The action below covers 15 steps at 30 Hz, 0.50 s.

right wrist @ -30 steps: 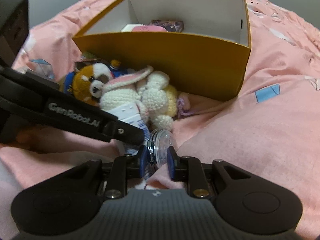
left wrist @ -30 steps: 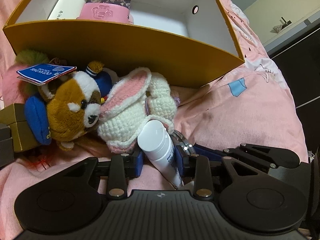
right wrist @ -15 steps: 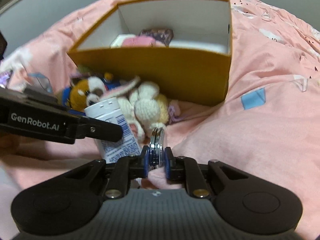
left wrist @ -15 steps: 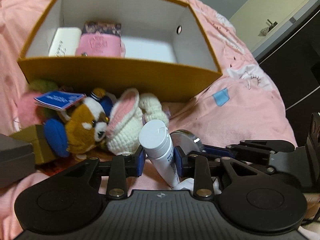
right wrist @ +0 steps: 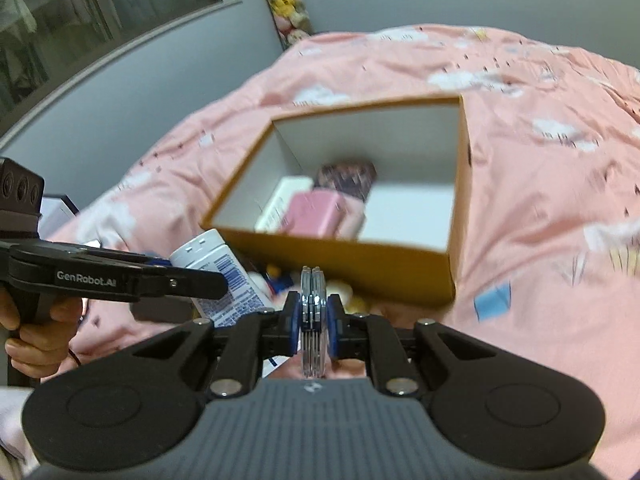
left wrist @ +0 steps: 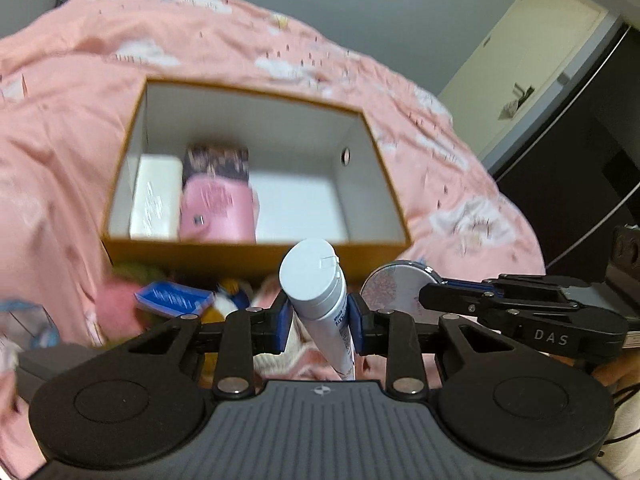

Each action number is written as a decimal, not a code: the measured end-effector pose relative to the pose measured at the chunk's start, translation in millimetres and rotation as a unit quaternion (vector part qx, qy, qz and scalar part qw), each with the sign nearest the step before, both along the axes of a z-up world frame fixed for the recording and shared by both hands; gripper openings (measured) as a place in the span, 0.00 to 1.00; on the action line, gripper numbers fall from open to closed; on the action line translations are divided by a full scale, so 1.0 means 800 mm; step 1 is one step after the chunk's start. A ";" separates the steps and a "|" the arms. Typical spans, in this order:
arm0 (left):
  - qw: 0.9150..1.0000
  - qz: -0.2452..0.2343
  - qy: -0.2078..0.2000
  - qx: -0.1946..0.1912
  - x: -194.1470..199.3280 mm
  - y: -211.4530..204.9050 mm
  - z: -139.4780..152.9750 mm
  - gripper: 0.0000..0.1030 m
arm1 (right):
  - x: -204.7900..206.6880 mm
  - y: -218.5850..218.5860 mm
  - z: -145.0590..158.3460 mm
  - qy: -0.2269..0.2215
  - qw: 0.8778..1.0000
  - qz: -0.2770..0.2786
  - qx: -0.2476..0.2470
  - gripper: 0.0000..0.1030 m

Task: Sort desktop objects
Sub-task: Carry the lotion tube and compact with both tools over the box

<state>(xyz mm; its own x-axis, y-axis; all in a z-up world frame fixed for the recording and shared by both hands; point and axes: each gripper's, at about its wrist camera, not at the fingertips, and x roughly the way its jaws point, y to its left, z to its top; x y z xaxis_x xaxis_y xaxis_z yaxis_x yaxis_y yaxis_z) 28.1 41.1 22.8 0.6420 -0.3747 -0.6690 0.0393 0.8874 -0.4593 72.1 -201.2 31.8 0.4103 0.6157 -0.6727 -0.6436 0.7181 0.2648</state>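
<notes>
We take the open orange cardboard box [left wrist: 256, 254] as our landmark; it sits on the pink cloud-print bedspread [left wrist: 80, 128], white inside, with a small round hole in its right wall. Three things lie in its left half: a white flat box [left wrist: 154, 200] against the left wall, a pink case [left wrist: 218, 210] just beside it, and a dark patterned packet [left wrist: 216, 162] behind the pink case, toward the far wall. The right half of the box floor shows bare white. The frames are blurred, so we can only say the pink case looks soft; its print is unreadable.

On the near side of the box, our left gripper [left wrist: 318, 320] grasps a white squeeze tube [left wrist: 320, 292], cap end pointing toward the box and reaching just across its near wall in the left wrist view. The blue pads press on the tube from both sides.

Our right gripper [right wrist: 314, 320] is clenched on a round silver compact [right wrist: 312, 312], held edge-on between the pads, also short of the box's near wall. In the left wrist view the compact's speckled face shows just right of the tube.

Below the near wall, plush toys [left wrist: 224, 304] and a blue tag [left wrist: 174, 298] lie on the bedspread. A hand [right wrist: 34, 332] holds the left gripper's handle, seen at the left of the right wrist view.
</notes>
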 end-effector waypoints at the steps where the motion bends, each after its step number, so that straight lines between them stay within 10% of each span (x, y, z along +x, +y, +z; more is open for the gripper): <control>1: 1.000 0.005 -0.008 0.003 0.000 0.004 0.007 0.32 | 0.002 0.003 0.005 -0.006 1.000 0.003 0.001 0.14; 15: 0.979 0.044 -0.042 0.193 0.083 0.042 0.053 0.32 | 0.081 0.052 0.034 -0.044 0.999 0.010 0.007 0.14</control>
